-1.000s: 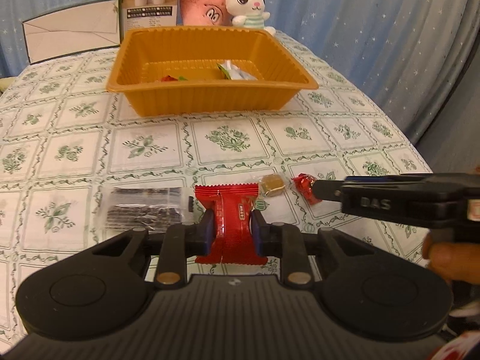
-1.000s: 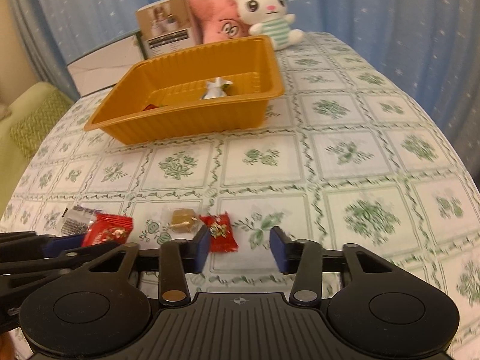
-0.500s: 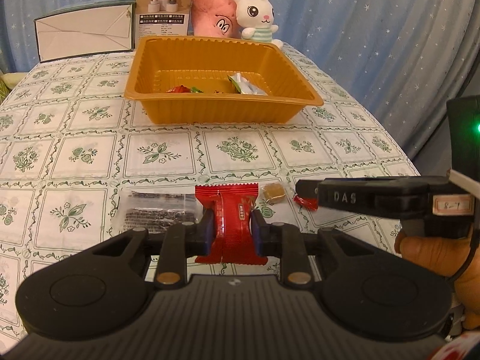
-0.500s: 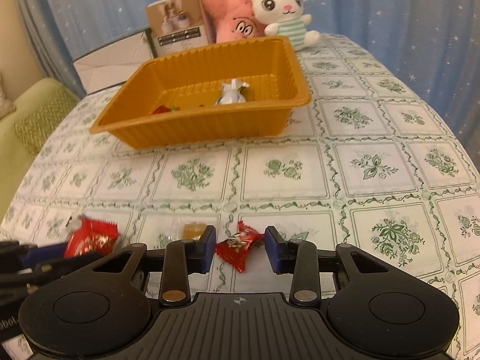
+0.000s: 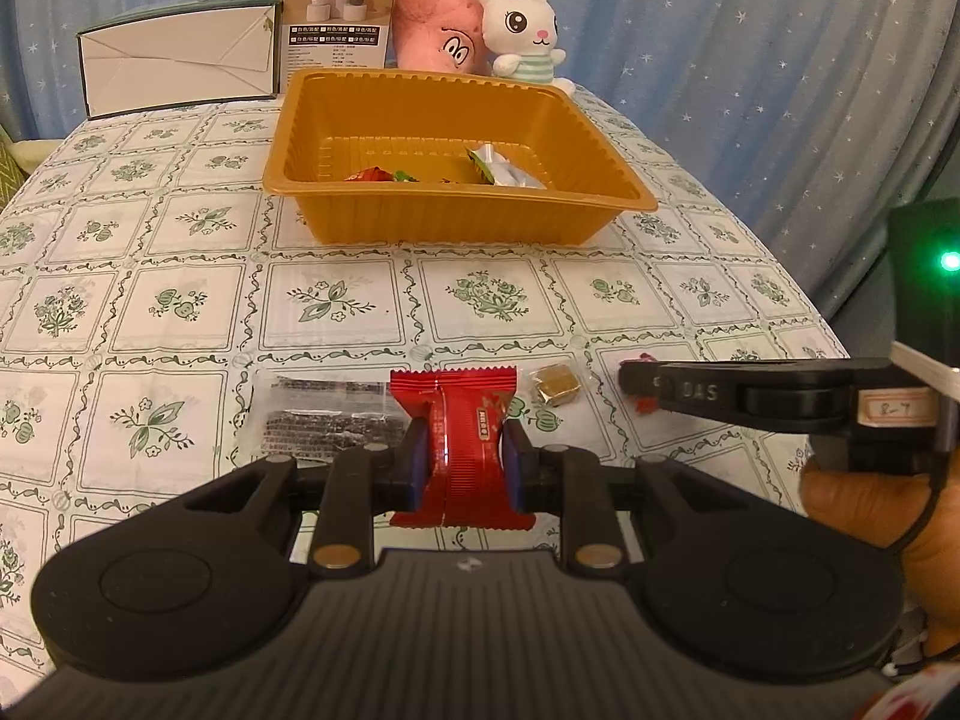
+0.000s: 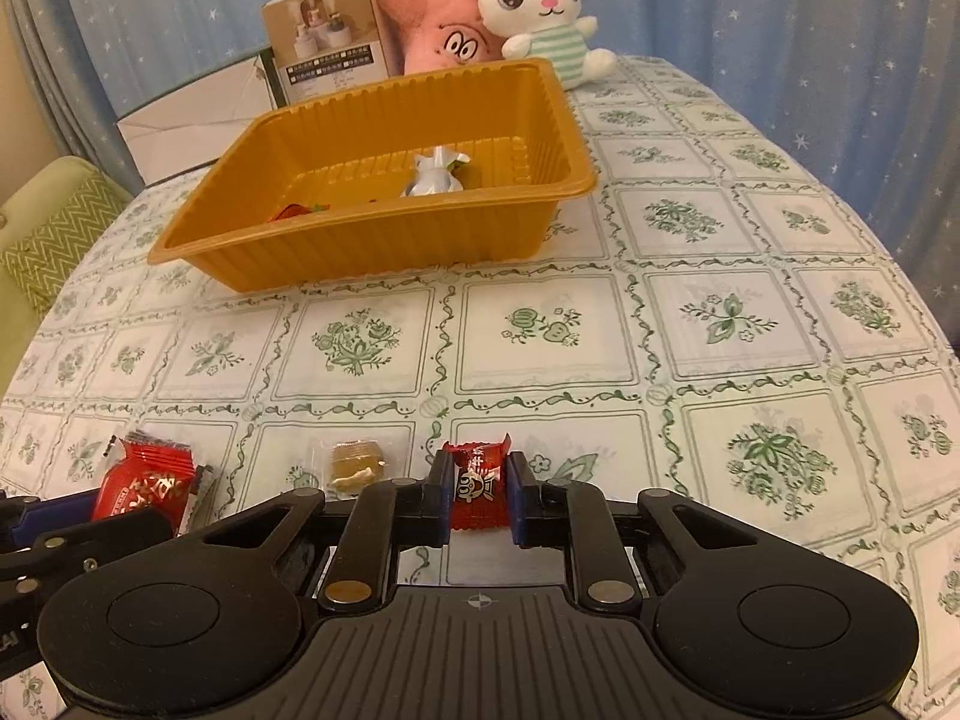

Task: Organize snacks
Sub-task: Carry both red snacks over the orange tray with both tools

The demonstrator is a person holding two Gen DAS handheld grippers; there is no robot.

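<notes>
Two grips set: your left gripper (image 5: 462, 468) clamps the red pack (image 5: 462, 450); your right gripper (image 6: 479, 495), jaws just closed, pinches the small candy (image 6: 477, 480). Beside them lie a caramel (image 6: 354, 462) and dark packet (image 5: 327, 420), not yet sorted. Ahead sits the tray (image 5: 456, 222), partly filled, likely the drop point for both.

We look from just behind each claw, low over the tablecloth (image 5: 336, 300), facing down and ahead along the fingers. Both views share the orange tray (image 5: 456, 222) (image 6: 384, 246) ahead, the plush rabbit (image 5: 522, 30) (image 6: 540, 6) beyond it, and the wrapped snacks close to the fingertips.
</notes>
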